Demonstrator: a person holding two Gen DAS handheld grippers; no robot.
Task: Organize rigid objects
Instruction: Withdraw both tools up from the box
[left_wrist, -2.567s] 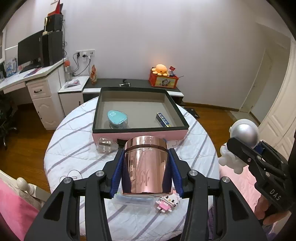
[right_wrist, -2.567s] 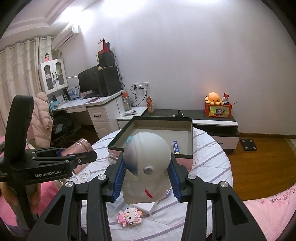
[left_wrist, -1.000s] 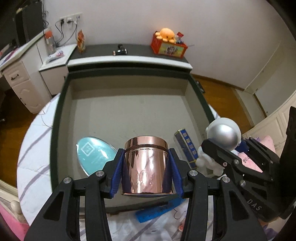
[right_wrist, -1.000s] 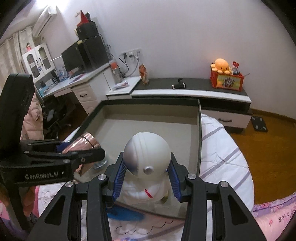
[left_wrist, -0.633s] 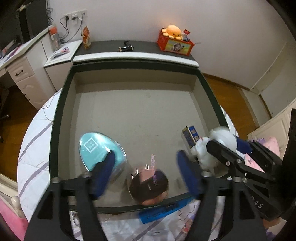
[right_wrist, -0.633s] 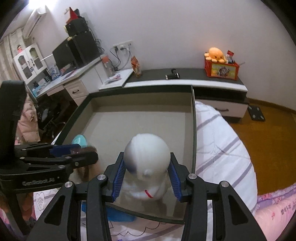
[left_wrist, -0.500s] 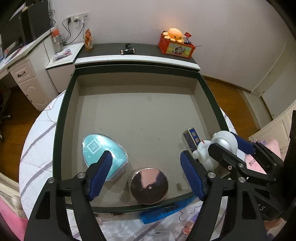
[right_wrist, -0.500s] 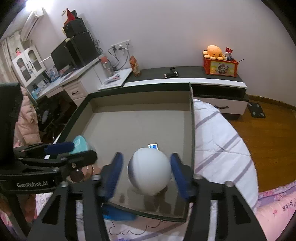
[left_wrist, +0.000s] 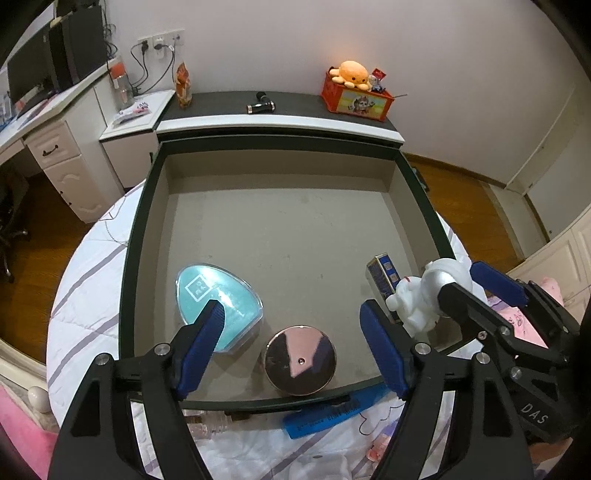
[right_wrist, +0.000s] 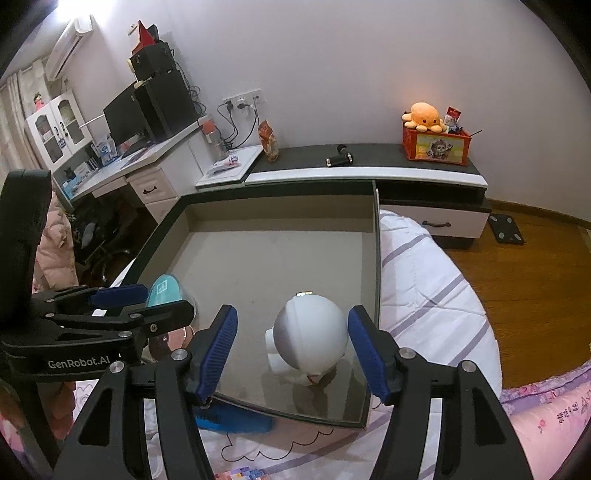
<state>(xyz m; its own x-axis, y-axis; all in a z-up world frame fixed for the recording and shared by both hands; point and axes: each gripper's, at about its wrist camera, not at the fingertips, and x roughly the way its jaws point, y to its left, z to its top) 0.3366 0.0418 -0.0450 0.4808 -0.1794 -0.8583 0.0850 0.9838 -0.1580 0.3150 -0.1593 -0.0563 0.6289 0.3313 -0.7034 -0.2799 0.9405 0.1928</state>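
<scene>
A large dark-rimmed box (left_wrist: 133, 236) stands on the round bed. A rose-gold metal tin (left_wrist: 300, 360) stands inside it by the front wall, below my left gripper (left_wrist: 291, 350), which is open and empty. A white astronaut figure (right_wrist: 310, 338) stands in the box's front right corner, also seen in the left wrist view (left_wrist: 424, 299). My right gripper (right_wrist: 291, 347) is open above and around it, not touching. A teal case (left_wrist: 214, 301) and a small blue carton (left_wrist: 382, 275) also lie in the box.
A blue flat item (left_wrist: 332, 413), a clear plastic piece (left_wrist: 207, 424) and a small pink toy (left_wrist: 380, 448) lie on the striped cover in front of the box. A low cabinet with an orange plush (right_wrist: 423, 114) and a desk stand behind.
Both grippers moved over the box and lowered their loads. The left let go of the tin and the right let go of the astronaut; both now stand in the box.
</scene>
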